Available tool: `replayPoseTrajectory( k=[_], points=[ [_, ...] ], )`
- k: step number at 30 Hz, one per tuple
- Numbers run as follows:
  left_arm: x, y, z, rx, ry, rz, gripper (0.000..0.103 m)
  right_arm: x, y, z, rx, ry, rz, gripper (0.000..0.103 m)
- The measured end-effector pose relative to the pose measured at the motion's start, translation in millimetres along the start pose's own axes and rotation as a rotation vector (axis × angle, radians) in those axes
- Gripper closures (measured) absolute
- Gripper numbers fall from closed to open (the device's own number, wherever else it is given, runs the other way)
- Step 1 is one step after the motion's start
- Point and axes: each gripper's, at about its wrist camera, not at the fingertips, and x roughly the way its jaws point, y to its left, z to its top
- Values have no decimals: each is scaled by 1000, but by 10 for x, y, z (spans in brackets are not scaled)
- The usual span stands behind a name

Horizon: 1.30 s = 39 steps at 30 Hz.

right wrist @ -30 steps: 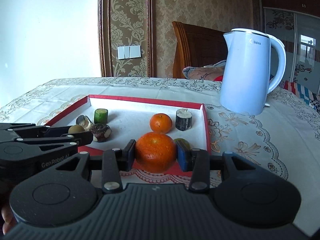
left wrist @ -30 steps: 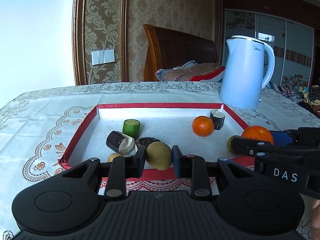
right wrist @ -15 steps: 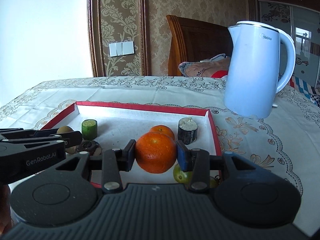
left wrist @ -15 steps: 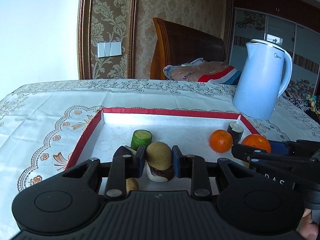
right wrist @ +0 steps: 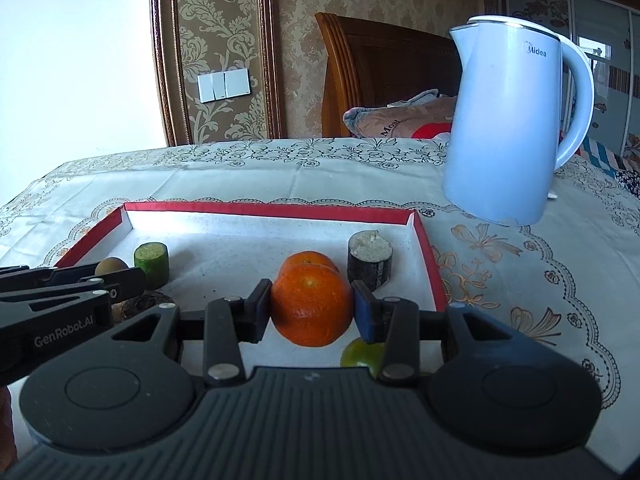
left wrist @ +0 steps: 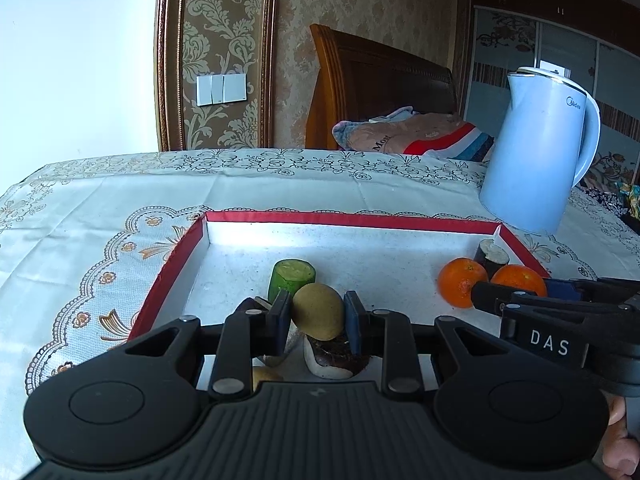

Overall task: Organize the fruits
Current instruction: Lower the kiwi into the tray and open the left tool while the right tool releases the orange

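Both the left gripper (left wrist: 316, 322) and the right gripper (right wrist: 313, 310) are matte black with ribbed housings, round side discs, silver screws and blue finger pads, one lettered "DAS", the other "GenRobot.AI".

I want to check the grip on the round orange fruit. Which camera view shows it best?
The right wrist view: the round orange fruit sits whole between the right gripper pads. The left wrist view shows only its top behind that gripper's dark finger.
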Motion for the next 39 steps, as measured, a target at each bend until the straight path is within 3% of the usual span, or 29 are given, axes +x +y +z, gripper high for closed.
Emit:
replayPoseTrajectory(
  k=[34, 39],
  points=[
    [80, -23, -5, 13, -14, 34, 74, 160, -32, -3, 12, 38, -26, 62],
    [83, -15, -3, 15, -15, 38, 73, 81, -19, 8, 0, -6, -41, 50]
  ],
)
